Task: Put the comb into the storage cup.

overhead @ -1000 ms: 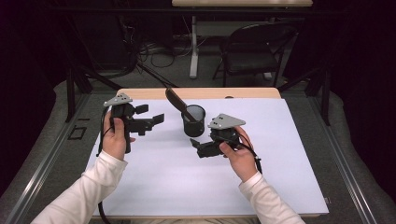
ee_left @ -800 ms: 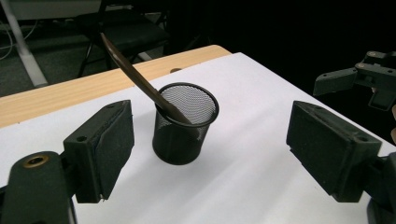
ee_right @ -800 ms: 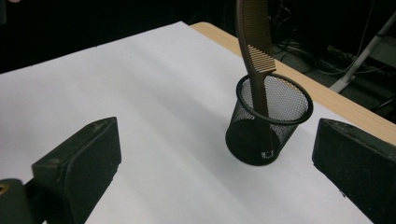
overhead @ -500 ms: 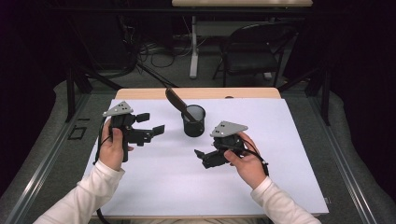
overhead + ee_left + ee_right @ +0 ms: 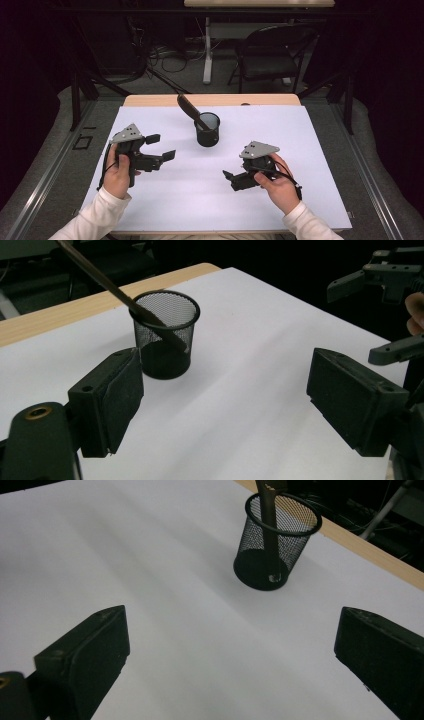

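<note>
A black mesh cup (image 5: pixel 207 129) (image 5: pixel 165 334) (image 5: pixel 272 540) stands upright near the far middle of the white sheet (image 5: pixel 210 195). A dark long-handled utensil (image 5: pixel 189 109) (image 5: pixel 107 284) (image 5: pixel 266 510) leans in it, its handle pointing up and to the far left. My left gripper (image 5: pixel 161 147) (image 5: pixel 225 400) is at the left, held by a hand, its jaws open and bare, aimed toward the cup. My right gripper (image 5: pixel 230 181) (image 5: pixel 230 665) is at the front right, open and bare, pointing left. In the left gripper view the right gripper (image 5: pixel 385 305) appears at the upper right.
A wooden table edge (image 5: pixel 215 99) runs behind the white sheet. Beyond the table stand a black chair (image 5: pixel 272 60) and a desk leg with cables (image 5: pixel 206 50) on the floor. Metal rails (image 5: pixel 45 170) flank the table on both sides.
Both hands have drawn back from the cup toward the near edge and sunk a little. The left went nearer and left, the right nearer and right. Both stay open.
</note>
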A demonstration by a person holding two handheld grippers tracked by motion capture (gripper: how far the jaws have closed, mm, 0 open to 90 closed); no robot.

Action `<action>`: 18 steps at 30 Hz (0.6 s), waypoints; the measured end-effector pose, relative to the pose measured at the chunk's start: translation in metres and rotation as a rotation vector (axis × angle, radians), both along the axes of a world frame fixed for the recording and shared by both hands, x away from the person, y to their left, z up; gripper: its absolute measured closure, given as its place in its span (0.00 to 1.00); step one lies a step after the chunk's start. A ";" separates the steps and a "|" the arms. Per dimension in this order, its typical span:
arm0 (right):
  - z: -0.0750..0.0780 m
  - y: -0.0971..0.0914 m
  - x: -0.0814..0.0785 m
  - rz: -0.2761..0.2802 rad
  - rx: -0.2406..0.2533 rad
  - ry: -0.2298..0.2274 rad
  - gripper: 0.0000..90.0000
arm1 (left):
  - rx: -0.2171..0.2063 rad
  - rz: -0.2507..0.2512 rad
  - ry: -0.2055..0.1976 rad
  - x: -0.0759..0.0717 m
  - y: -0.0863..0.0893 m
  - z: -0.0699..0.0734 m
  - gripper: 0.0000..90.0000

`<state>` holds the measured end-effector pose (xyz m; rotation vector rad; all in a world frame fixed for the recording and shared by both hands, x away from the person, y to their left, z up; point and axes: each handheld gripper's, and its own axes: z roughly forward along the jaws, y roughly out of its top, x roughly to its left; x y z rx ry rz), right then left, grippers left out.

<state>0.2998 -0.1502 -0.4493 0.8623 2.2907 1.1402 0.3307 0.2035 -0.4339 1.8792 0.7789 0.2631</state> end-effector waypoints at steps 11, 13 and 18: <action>-0.017 -0.027 -0.014 -0.061 0.000 0.008 0.01 | -0.023 0.036 0.027 -0.013 0.016 -0.027 0.17; -0.020 -0.030 -0.017 -0.072 -0.001 0.000 0.01 | -0.031 0.041 0.021 -0.014 0.019 -0.030 0.17; -0.026 -0.036 -0.022 -0.093 0.004 0.001 0.01 | -0.048 0.059 0.027 -0.020 0.024 -0.039 0.17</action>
